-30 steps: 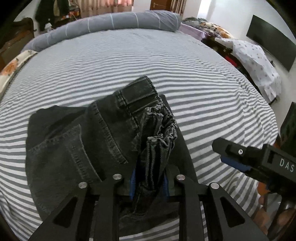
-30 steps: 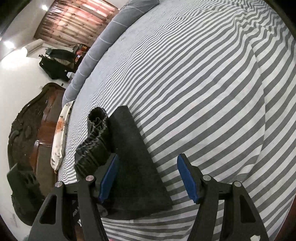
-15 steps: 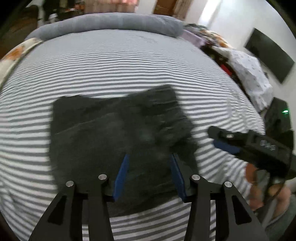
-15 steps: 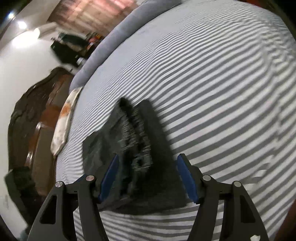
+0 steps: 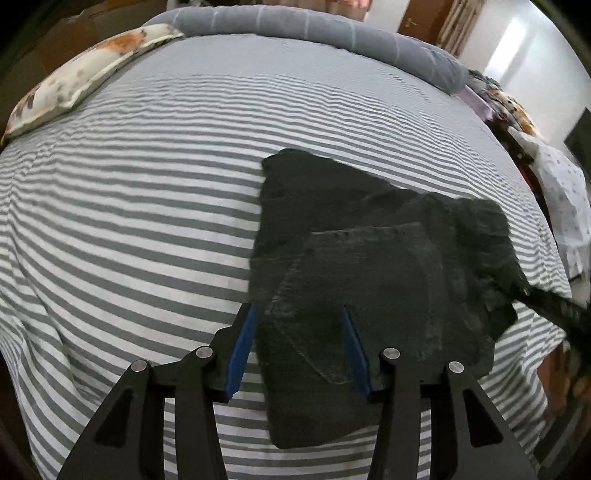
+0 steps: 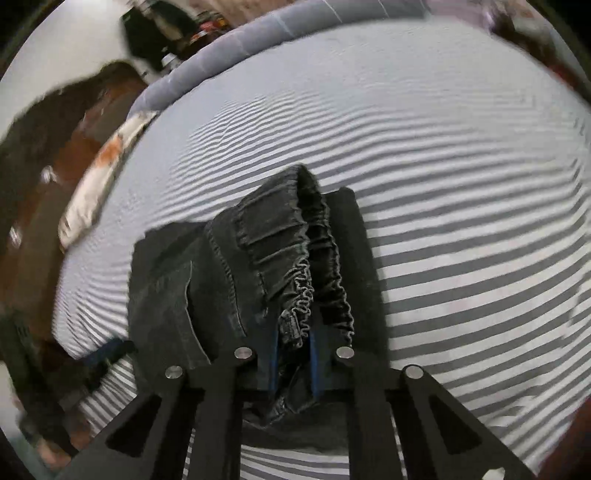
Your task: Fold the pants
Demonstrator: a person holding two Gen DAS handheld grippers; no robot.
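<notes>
One pair of dark denim pants [image 5: 369,266], folded into a compact bundle, lying on a bed with a grey-and-white striped sheet [image 5: 147,206]; back pocket stitching faces up in the left wrist view.

Left tool [image 5: 299,350]: blue pads spread apart, hanging over the near edge of the bundle. The left pad sits just beside the fabric's edge, the right pad over the pocket; neither presses on the cloth (released).

Right tool [image 6: 293,354]: jaws closing, with the gathered elastic waistband [image 6: 303,280] between the blue pads and pinched there (grasping the pants). The waistband stands up in ruffled folds ahead of the pads, while the rest of the bundle spreads to the left in that view.

Surroundings: a long grey bolster [image 5: 314,26] along the far edge of the bed; a floral pillow [image 5: 81,74] at the far left corner; dark wooden furniture [image 6: 48,147] beyond the bed in the right wrist view, blurred. A spotted white cloth [image 5: 565,192] lies off the bed's right side.
</notes>
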